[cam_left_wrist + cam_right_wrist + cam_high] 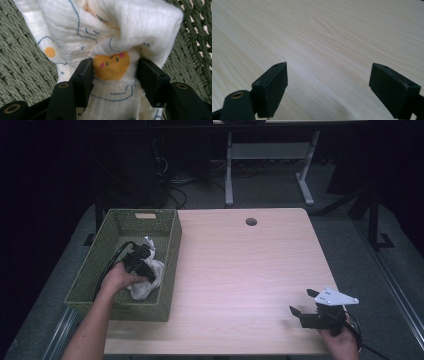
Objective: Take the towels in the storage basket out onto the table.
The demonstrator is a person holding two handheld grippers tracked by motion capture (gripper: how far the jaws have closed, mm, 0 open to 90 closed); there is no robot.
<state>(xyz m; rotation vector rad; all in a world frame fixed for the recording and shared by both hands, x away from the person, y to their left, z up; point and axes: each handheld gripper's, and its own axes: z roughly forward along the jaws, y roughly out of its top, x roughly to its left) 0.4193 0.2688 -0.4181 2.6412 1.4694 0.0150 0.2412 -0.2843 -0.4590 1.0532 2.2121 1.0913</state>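
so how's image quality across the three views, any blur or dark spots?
High view: dim, background nearly black, soft pale glare on the table. Left gripper view: bright and sharp on the cloth and basket weave. Right gripper view: even light, wood grain clear, right tool edges slightly soft.

No readable text or numbers, as far as the dim frames show.

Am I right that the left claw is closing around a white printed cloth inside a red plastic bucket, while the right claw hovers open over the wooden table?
Not quite: the container is a green woven basket, not a red plastic bucket, as the high view shows. The rest holds: the left claw has a fold of the white printed cloth between its jaws, and the right claw hovers open over the light wooden table.
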